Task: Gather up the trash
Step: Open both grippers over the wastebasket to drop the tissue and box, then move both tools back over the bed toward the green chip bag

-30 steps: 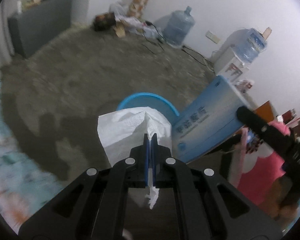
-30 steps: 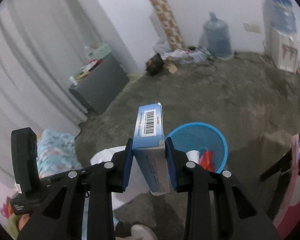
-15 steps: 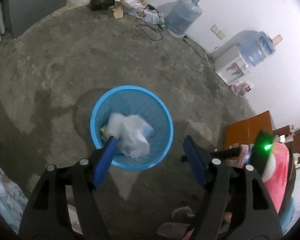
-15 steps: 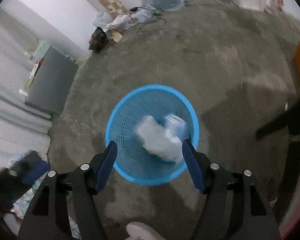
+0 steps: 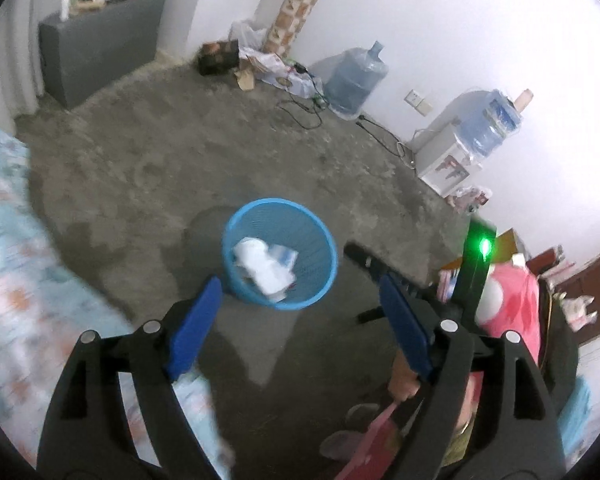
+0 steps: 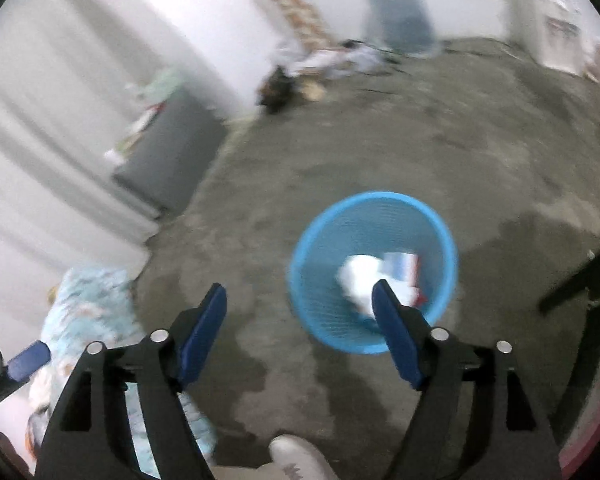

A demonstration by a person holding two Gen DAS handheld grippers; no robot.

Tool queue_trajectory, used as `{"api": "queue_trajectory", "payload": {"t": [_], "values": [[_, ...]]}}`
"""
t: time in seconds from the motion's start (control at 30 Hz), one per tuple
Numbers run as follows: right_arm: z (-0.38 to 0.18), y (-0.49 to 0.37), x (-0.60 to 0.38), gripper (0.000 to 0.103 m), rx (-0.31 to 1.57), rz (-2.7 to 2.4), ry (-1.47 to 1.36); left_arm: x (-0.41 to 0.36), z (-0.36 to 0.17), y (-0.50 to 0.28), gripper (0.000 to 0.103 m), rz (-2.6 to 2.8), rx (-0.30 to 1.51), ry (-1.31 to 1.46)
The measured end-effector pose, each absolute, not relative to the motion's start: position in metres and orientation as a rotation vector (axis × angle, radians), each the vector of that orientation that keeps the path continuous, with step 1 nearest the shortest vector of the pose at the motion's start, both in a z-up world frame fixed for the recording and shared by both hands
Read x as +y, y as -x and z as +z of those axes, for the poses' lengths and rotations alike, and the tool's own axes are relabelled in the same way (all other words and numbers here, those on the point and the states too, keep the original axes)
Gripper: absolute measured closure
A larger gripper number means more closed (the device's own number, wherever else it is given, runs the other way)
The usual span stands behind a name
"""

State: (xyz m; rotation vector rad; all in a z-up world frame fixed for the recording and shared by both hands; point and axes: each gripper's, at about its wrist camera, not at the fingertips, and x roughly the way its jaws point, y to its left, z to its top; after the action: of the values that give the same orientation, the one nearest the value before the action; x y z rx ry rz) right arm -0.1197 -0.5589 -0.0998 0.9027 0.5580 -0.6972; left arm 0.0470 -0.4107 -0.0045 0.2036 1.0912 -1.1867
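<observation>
Hovering above the blue basket (image 5: 279,254), left gripper (image 5: 296,316) and right gripper (image 6: 300,320) both gape empty, tissue (image 5: 260,266) and box (image 5: 285,256) lying inside; next move likely needs fresh trash located.

No text, label or number is legible on anything here.

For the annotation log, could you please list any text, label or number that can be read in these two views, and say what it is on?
None can be read.
The blue and white box in the blue basket: its print is too blurred.
The water dispenser front: a label, too small to read.
The shoe toe: faint marks, illegible.
</observation>
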Motion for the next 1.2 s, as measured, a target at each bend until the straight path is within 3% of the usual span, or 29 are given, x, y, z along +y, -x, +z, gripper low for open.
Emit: {"api": "queue_trajectory", "payload": {"t": [0.3, 0.63, 1.2], "values": [[-0.036, 0.069, -0.481, 0.027, 0.576, -0.411, -0.737, -0.214, 0.042, -0.044, 0.021, -0.953, 0.873, -0.196], [0.012, -0.024, -0.353, 0.027, 0.646, 0.019, -0.661, -0.022, 0.067, -0.055, 0.02, -0.641, 0.667, 0.038], [0.023, -0.166, -0.219, 0.027, 0.897, 0.339, -0.692, 0.088, 0.013, -0.082, 0.02, -0.52, 0.704, 0.23]]}}
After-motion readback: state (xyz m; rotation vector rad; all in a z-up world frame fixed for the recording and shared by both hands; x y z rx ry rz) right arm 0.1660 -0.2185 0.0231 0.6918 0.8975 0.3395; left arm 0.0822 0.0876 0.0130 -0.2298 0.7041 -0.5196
